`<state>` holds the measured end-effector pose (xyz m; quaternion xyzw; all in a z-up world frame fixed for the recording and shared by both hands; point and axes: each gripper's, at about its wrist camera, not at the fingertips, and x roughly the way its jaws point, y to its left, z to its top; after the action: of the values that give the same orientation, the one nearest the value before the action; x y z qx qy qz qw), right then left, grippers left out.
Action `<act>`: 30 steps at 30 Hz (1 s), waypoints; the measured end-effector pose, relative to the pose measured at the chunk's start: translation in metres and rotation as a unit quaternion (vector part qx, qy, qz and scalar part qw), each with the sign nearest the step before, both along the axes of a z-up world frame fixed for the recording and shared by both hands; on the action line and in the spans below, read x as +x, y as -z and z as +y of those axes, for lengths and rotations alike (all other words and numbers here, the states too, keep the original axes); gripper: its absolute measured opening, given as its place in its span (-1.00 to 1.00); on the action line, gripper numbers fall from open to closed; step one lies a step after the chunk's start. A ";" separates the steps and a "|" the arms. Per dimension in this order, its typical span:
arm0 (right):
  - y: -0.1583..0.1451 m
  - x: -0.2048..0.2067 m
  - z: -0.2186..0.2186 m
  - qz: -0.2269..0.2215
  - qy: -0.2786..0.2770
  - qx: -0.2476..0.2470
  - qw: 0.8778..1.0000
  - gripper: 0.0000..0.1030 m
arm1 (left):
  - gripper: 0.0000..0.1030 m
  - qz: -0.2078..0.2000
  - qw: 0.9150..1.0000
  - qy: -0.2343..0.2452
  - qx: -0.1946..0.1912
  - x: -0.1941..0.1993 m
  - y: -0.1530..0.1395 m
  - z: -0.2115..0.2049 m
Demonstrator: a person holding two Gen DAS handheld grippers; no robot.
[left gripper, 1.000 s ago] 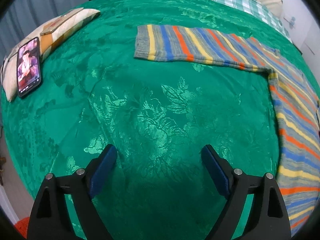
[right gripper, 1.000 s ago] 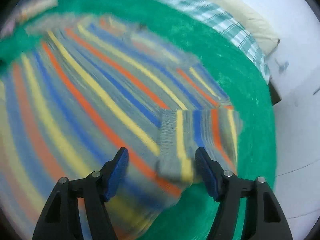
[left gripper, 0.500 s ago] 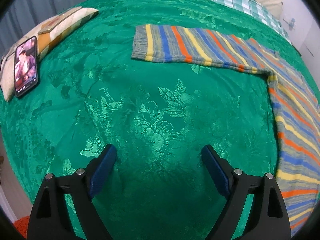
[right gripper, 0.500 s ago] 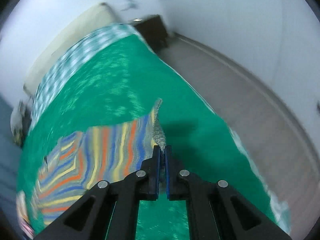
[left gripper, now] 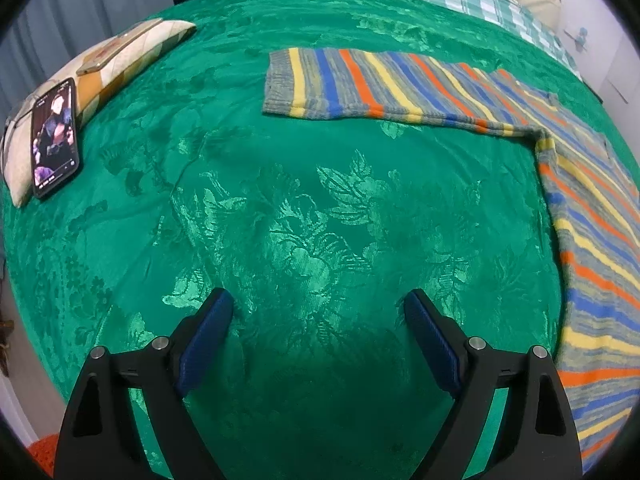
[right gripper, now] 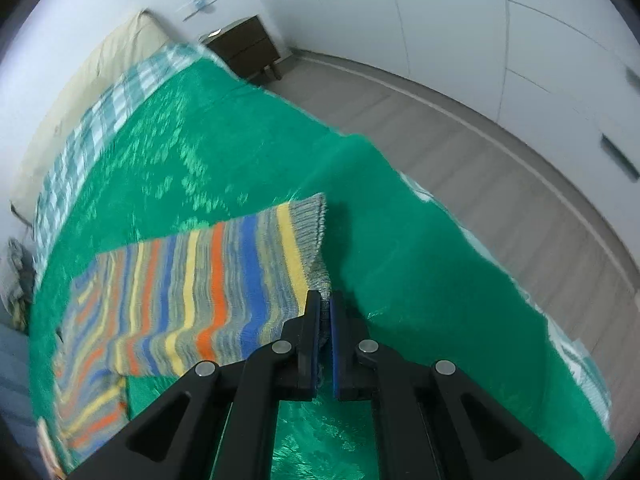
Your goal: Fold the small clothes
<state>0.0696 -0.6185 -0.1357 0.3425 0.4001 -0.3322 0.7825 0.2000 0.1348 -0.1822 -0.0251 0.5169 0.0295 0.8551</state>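
Lying on the green bedspread (left gripper: 312, 208) — striped sweater (left gripper: 400, 84), one sleeve spread flat; its other cuff is pinched by the right tool (right gripper: 325, 312). Left tool (left gripper: 319, 312) — held spread above bare bedspread. Phone (left gripper: 54, 136) is propped on a pillow (left gripper: 120, 56).

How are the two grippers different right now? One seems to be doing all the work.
The left gripper is open, fingers wide apart and empty, over bare green bedspread. The right gripper is shut, pinching the cuff of the striped sweater. Both share black frames and blue pads.
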 end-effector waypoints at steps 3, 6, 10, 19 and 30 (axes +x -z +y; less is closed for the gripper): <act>-0.002 0.003 0.005 0.008 -0.016 -0.013 1.000 -0.91 | 0.75 0.002 1.000 0.002 -0.001 0.000 0.000 0.000; -0.001 0.001 0.005 0.016 -0.016 -0.021 1.000 -0.91 | 0.77 0.004 1.000 0.004 -0.001 0.001 0.000 -0.001; -0.003 -0.013 0.002 0.011 0.000 -0.021 1.000 -0.73 | 0.77 0.005 1.000 0.004 -0.004 0.001 0.000 -0.001; -0.034 -0.077 0.041 -0.015 -0.007 -0.061 0.998 -0.03 | 0.77 0.004 1.000 0.005 -0.003 -0.002 -0.002 -0.001; -0.064 -0.132 0.128 -0.060 -0.055 -0.071 0.994 0.14 | 0.77 -0.004 1.000 0.005 -0.025 -0.012 -0.010 0.004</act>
<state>-0.0621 -0.4904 -0.0713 0.2834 0.3458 -0.2951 0.8444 0.1883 0.1387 -0.1724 -0.0444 0.5140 0.0124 0.8565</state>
